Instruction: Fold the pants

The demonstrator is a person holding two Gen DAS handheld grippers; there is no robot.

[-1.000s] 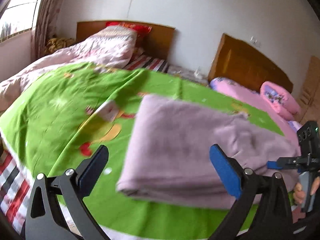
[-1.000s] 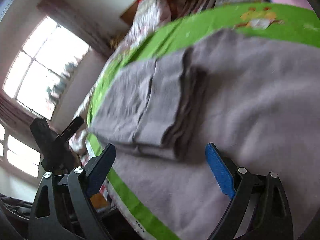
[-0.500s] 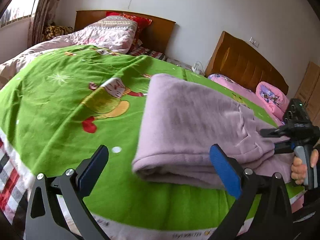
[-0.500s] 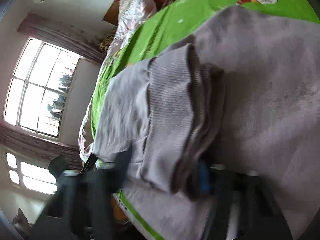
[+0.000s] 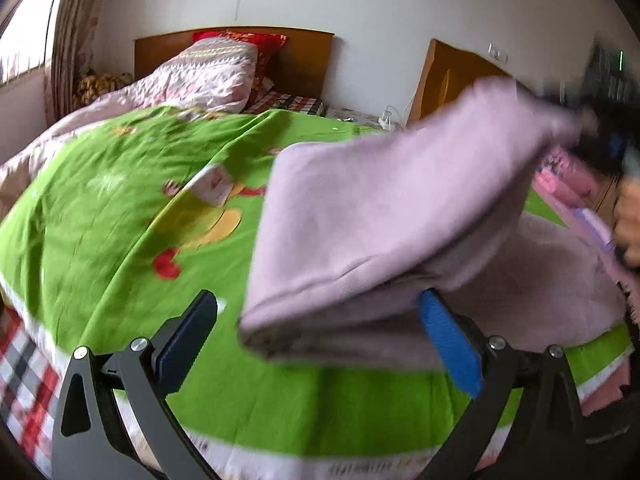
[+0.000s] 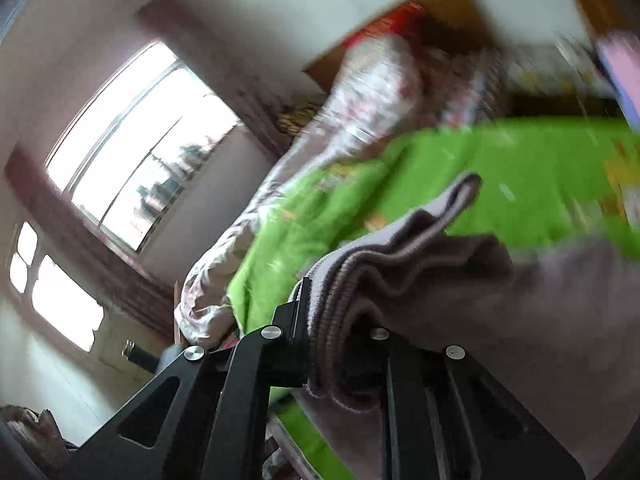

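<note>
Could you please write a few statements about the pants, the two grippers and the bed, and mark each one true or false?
1. The right gripper is clamped on a bunched end of the pants. True.
2. The left gripper holds the pants. False: its jaws stand open, with nothing pressed between them.
3. The pants lie flat on the blanket. False: one end is lifted off it, towards the right gripper.
4. The blanket under the pants is green with a cartoon print. True.
5. The pants are dark blue. False: they are pale lilac.
</note>
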